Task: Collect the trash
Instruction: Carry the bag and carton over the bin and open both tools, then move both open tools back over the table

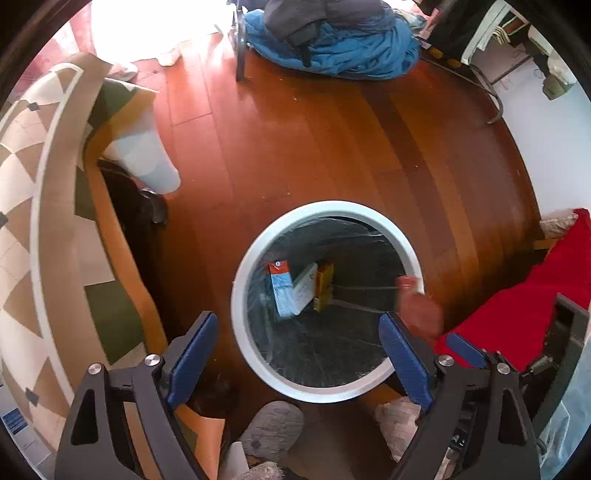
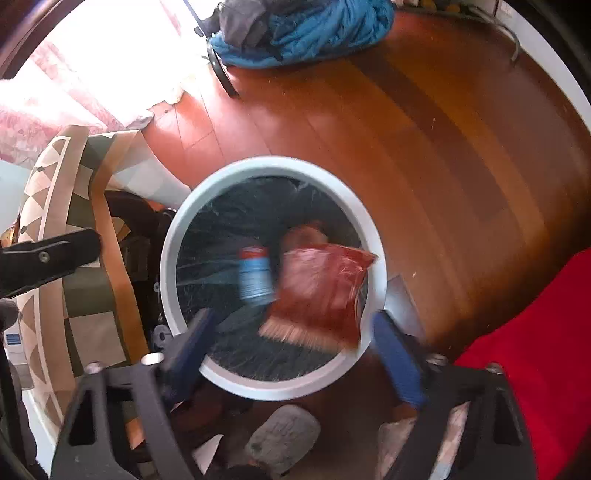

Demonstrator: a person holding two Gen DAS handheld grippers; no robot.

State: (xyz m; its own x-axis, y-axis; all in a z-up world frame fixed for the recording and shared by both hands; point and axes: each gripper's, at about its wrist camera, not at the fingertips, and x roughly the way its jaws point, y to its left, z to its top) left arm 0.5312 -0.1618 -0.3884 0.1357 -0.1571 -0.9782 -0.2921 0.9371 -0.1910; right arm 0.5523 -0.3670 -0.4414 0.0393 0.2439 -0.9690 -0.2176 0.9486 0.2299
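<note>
- Left gripper (image 1: pixel 299 354): blue-padded fingers (image 1: pixel 192 349) spread wide, holding nothing, above the near rim of the round white-rimmed bin with a black liner (image 1: pixel 242 295).
- Right gripper (image 2: pixel 291 354): fingers parted, empty; a blurred red plastic snack bag (image 2: pixel 325 291) lies just ahead between them, over the bin.
- Deeper inside: a blue-and-white carton with an orange top (image 1: pixel 281 290) and a yellow box (image 1: pixel 324 286); their print is unreadable.

A reddish wooden floor (image 1: pixel 332 147) filled the room. A heap of blue fabric (image 1: pixel 343 51) lay at its far end, with grey cloth (image 1: pixel 295 18) piled on top. A patterned tan, cream and green rug (image 1: pixel 48 206) curved along the left. Red fabric (image 1: pixel 524 306) sat at the right, and a grey slipper (image 1: pixel 273 430) lay nearest
</note>
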